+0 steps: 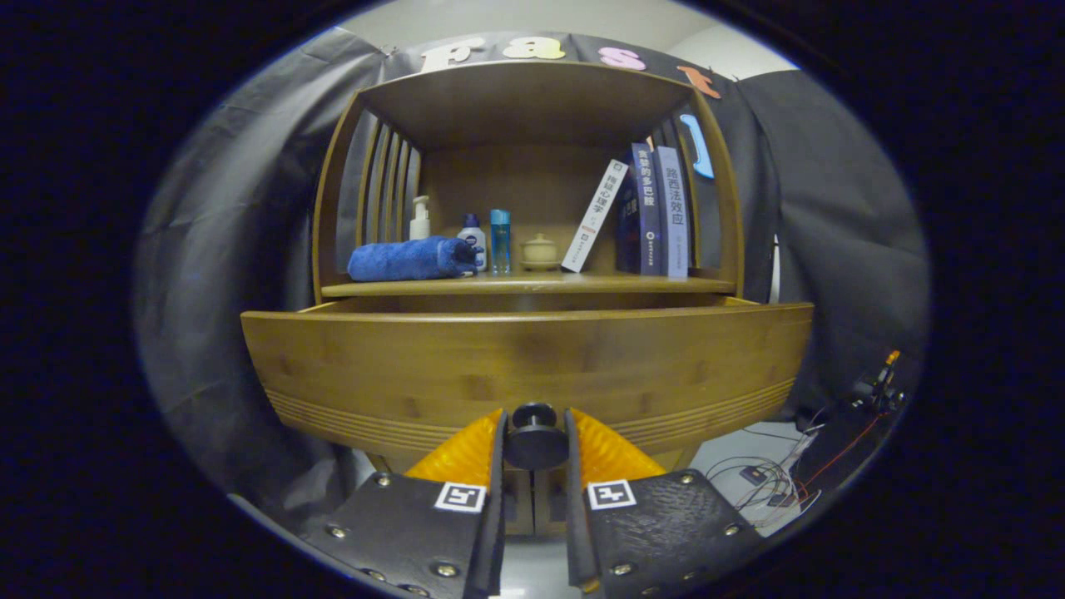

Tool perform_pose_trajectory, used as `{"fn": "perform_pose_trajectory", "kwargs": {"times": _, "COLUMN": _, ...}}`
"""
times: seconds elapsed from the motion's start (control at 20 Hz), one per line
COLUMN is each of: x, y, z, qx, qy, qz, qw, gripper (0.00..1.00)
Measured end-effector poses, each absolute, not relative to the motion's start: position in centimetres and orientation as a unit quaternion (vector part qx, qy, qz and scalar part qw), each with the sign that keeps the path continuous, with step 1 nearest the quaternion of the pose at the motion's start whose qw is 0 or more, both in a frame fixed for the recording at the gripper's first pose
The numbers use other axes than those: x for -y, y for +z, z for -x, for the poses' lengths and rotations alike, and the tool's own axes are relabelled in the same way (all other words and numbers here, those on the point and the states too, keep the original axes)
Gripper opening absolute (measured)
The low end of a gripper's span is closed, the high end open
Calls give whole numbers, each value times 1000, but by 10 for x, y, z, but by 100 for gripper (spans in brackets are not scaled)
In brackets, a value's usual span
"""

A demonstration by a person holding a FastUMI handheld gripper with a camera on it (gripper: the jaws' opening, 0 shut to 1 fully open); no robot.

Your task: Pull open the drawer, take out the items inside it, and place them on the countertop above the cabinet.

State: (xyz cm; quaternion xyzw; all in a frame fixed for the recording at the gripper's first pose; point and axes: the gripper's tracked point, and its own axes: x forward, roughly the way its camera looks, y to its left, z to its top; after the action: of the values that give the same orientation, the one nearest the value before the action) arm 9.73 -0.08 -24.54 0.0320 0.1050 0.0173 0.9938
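A: Where's the wide bamboo drawer front [526,366]?

B: Under the countertop's front edge, pulled out a little. It looks stiff and heavyish, likely to slide straight.

A: The hold?

B: Its small round dark knob [535,435], low at centre. The gripper [535,441] has both fingers pinching it.

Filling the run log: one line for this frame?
phase: pulling drawer | gripper: shut on round dark knob | wooden drawer: partly open | contents: hidden
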Motion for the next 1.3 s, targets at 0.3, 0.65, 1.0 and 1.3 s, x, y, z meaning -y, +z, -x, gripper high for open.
{"fn": "perform_pose_trajectory", "kwargs": {"times": 0.3, "x": -4, "y": -244, "z": -54, "qx": -108, "qy": 40, "qz": -25, "qw": 993, "gripper": 30}}
{"fn": "perform_pose_trajectory", "kwargs": {"times": 0.65, "x": 19, "y": -223, "z": -2, "qx": -68, "qy": 23, "qz": 21, "qw": 997, "gripper": 21}}
{"fn": "perform_pose_trajectory", "kwargs": {"times": 1.0, "x": 14, "y": -181, "z": -36, "qx": -70, "qy": 34, "qz": 26, "qw": 997, "gripper": 53}}
{"fn": "perform_pose_trajectory", "kwargs": {"times": 1.3, "x": 6, "y": -141, "z": -75, "qx": -107, "qy": 36, "qz": -40, "qw": 993, "gripper": 90}}
